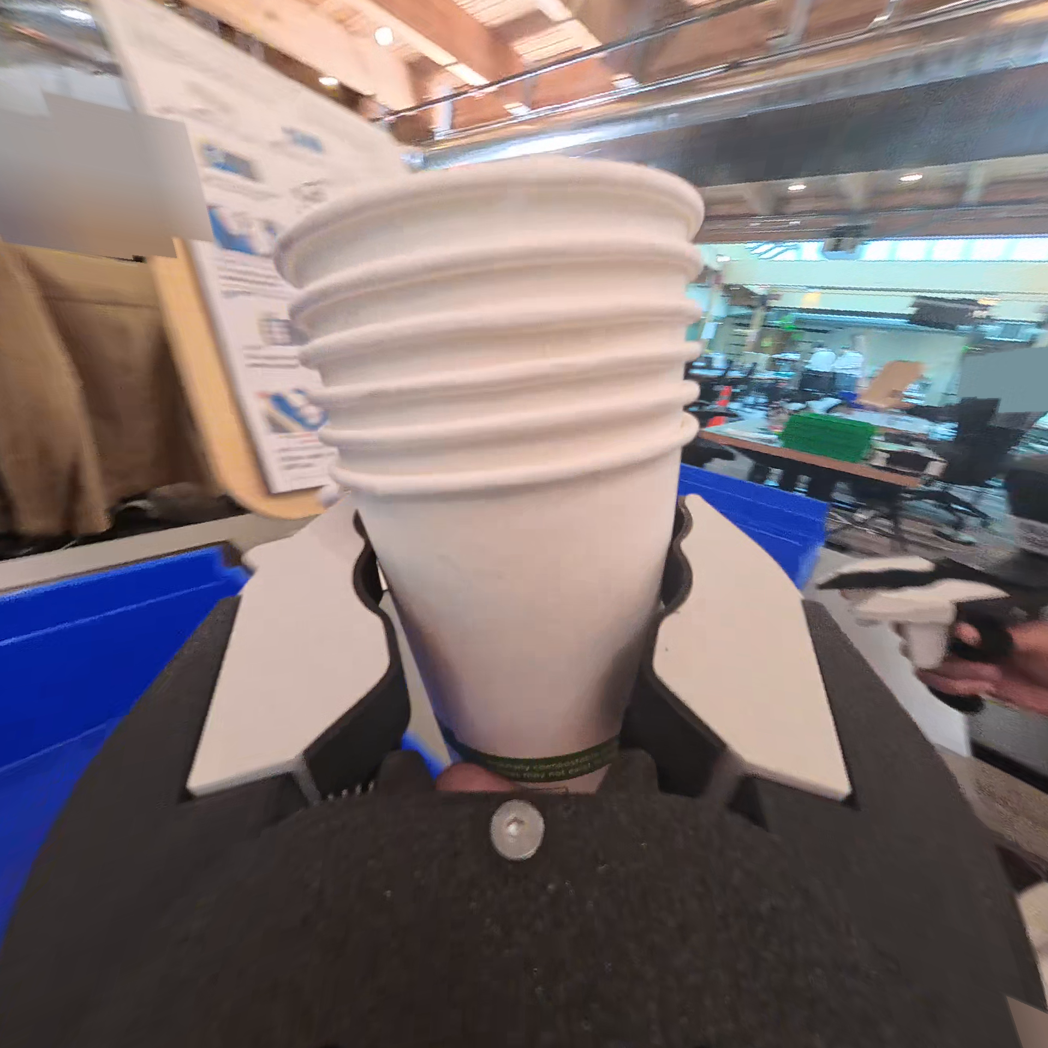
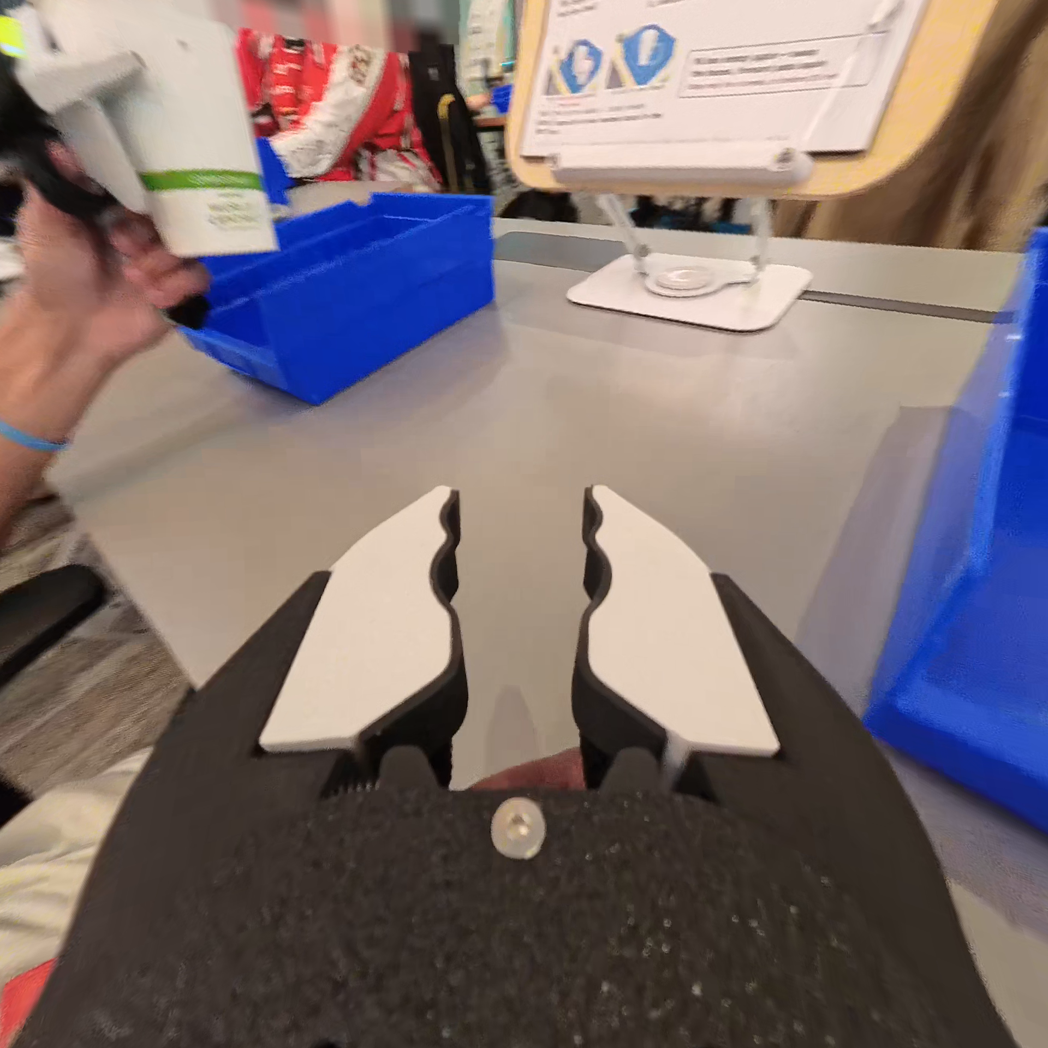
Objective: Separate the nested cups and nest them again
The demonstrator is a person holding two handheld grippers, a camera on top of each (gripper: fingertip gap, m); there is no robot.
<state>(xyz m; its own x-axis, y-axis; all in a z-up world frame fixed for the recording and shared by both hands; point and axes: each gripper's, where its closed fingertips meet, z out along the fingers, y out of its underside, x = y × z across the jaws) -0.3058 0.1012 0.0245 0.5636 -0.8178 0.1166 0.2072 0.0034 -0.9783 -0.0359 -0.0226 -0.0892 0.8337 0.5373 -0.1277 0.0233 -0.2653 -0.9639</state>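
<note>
Left hand-held gripper [image 1: 519, 573] clamped on the bottom cup of the nested cups [image 1: 499, 408], held above the bench [image 2: 567, 408]; right hand-held gripper [image 2: 520, 544] parted, empty — light, crushable paper — best pinched gently below a rolled rim.

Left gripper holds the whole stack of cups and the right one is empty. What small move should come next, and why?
Probably bring the open right gripper up to the top cup's rim and close on it. The left gripper clamps the lowest cup of the nested stack, held above the table, so nothing is separated yet.
</note>
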